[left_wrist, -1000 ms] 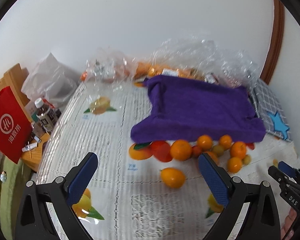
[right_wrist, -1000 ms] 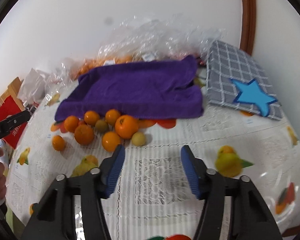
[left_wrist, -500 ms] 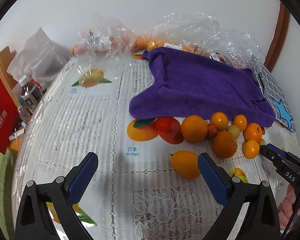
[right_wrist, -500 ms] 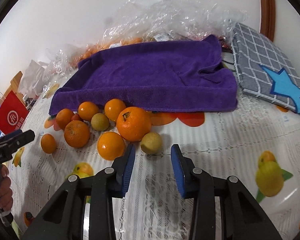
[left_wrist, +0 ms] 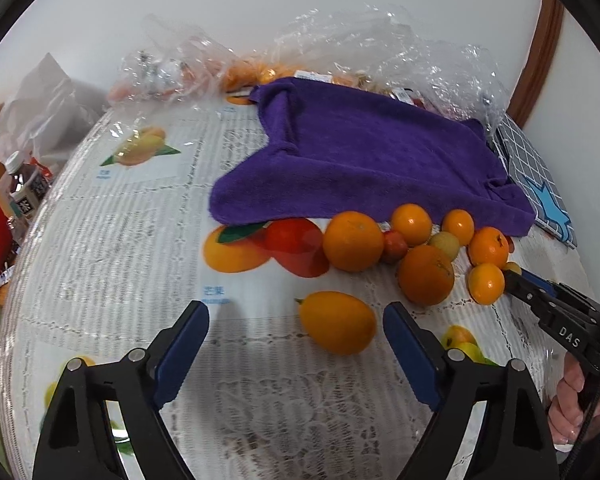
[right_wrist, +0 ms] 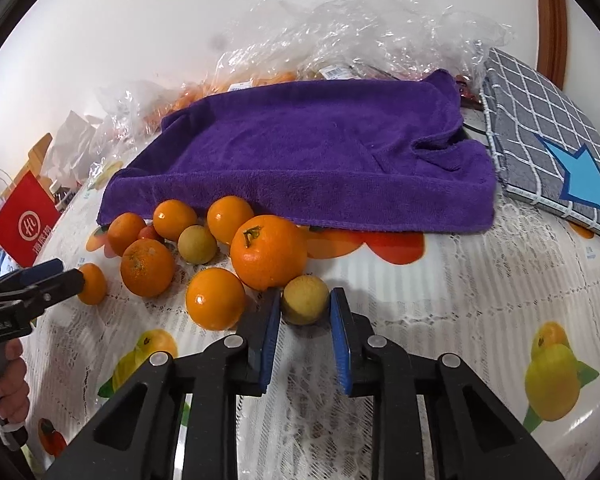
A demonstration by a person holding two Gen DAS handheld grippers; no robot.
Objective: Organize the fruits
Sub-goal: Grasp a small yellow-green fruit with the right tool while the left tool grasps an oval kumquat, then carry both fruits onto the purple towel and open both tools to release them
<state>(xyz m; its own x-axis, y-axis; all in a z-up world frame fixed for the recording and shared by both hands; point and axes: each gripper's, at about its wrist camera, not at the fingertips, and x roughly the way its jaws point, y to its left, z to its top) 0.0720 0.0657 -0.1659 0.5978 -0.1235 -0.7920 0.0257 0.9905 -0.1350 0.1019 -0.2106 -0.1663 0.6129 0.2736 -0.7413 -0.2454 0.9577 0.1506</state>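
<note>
A heap of oranges and small yellow-green fruits lies in front of a purple towel (left_wrist: 364, 160) (right_wrist: 320, 160). My left gripper (left_wrist: 296, 320) is open, with a lone oval orange fruit (left_wrist: 337, 322) between its fingers, untouched. My right gripper (right_wrist: 305, 300) has narrowed around a small yellow-green fruit (right_wrist: 305, 299); its pads sit at both sides of the fruit, which rests on the table. A big orange (right_wrist: 269, 251) sits just behind it. The right gripper also shows in the left wrist view (left_wrist: 516, 276).
Clear plastic bags with more oranges (right_wrist: 340, 32) lie behind the towel. A grey checked pad with a blue star (right_wrist: 556, 148) is at the right. A red paper bag (right_wrist: 28, 216) and a bottle (left_wrist: 24, 192) stand off the table's left edge.
Both grippers moved forward and down toward the fruit. The right gripper's fingers closed in from wide open to either side of the small yellow-green fruit. The left gripper stayed open.
</note>
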